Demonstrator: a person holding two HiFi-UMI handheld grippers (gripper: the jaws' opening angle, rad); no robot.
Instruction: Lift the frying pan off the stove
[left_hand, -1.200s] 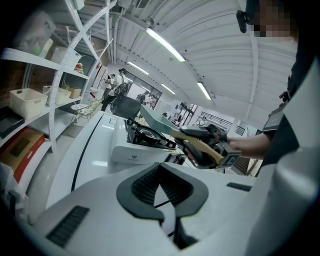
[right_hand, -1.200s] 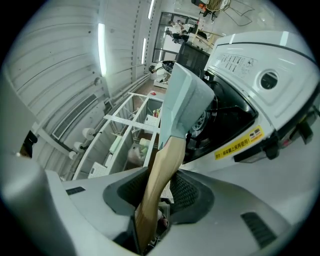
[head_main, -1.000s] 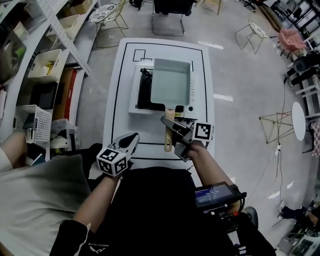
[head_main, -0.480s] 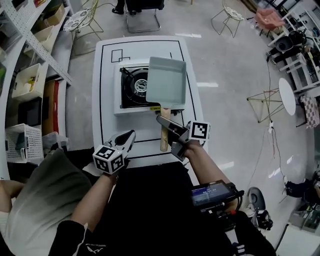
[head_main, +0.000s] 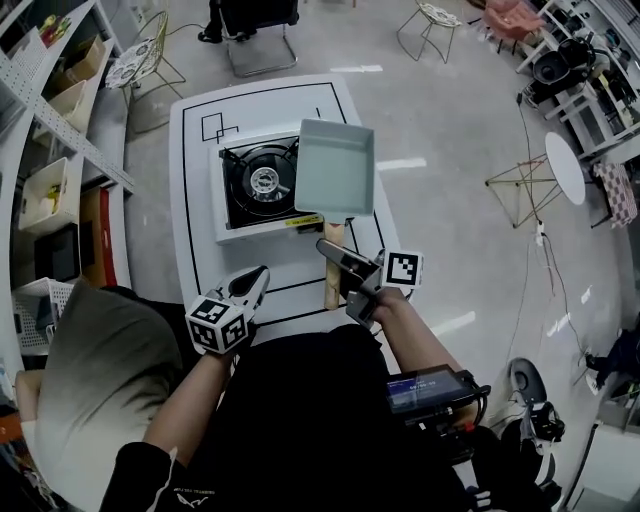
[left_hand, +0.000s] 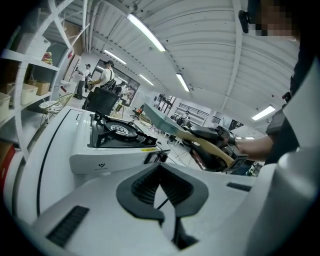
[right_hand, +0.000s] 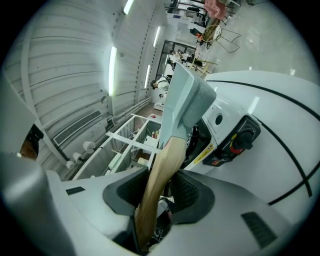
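step: frying pan (head_main: 336, 168) is being lifted clear of stove (head_main: 258, 186)
right claw (head_main: 343, 274): wooden handle (head_main: 334, 233) is being pinched
left claw (head_main: 256, 280): pressed together, empty
next: level set-down probably needed

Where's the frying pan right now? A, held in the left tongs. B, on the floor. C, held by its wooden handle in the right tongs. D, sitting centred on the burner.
C: the right tongs clamp the frying pan by its handle; the stove burner is uncovered.

left tongs (left_hand: 160, 172) closed on nothing; stove (left_hand: 119, 136) ahead; pan (left_hand: 161, 120) seemingly raised right of it.
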